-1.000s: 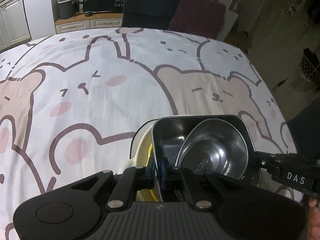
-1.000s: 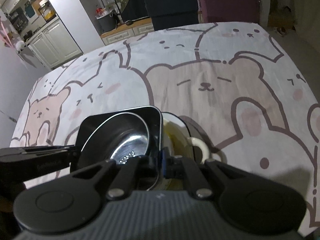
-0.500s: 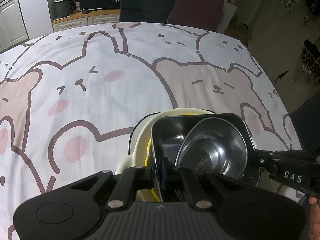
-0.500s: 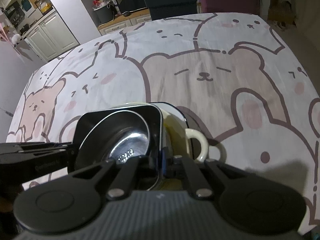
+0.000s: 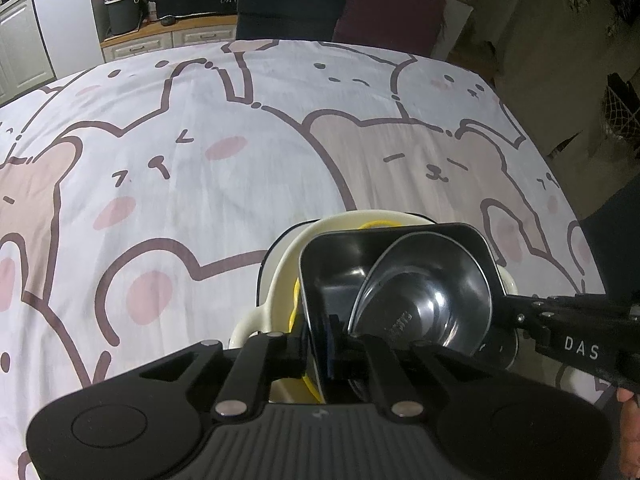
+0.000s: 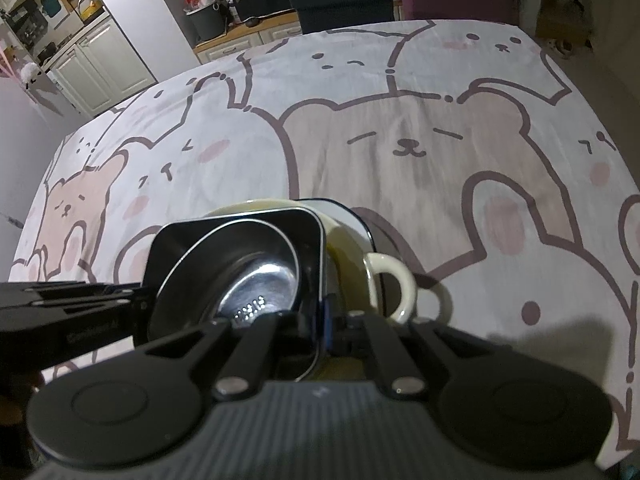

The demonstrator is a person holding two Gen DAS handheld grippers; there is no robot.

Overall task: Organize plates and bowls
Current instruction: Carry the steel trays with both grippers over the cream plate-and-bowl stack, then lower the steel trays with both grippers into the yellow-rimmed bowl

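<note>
— What is the biggest thing beyond the fingers?

— The room. It is dim, with white panelled cabinets (image 6: 100,68) far off past the left fingertip, a grey bin (image 5: 122,14) on a wooden counter, and a dark blue chair (image 5: 288,0) beside a maroon chair (image 5: 392,12) straight ahead. Nearer lies the surface, spread with a soft white cloth (image 5: 200,200) printed with brown-outlined bears and rabbits with pink cheeks.

— And the dishes?

— The widest is a round cream dish (image 5: 280,264) with a dark rim and looped handles, standing on the cloth just under the fingertips. A yellow rim (image 5: 376,223) shows inside it. Over it hangs a glossy black dish (image 5: 332,264), square with rounded corners and tilted. I cannot tell whether it touches the cream one. Inside the black dish lies a shiny round steel bowl (image 5: 424,300), leaning.

— Who holds it?

— Both. The left gripper (image 5: 324,336) has its fingers on the black dish's near wall, one inside and one outside. They have just eased apart a trace, yet the pads still press the wall. The right gripper (image 6: 326,320) has its fingers tightly clamped on the opposite wall, beside a cream handle (image 6: 390,261).
</note>
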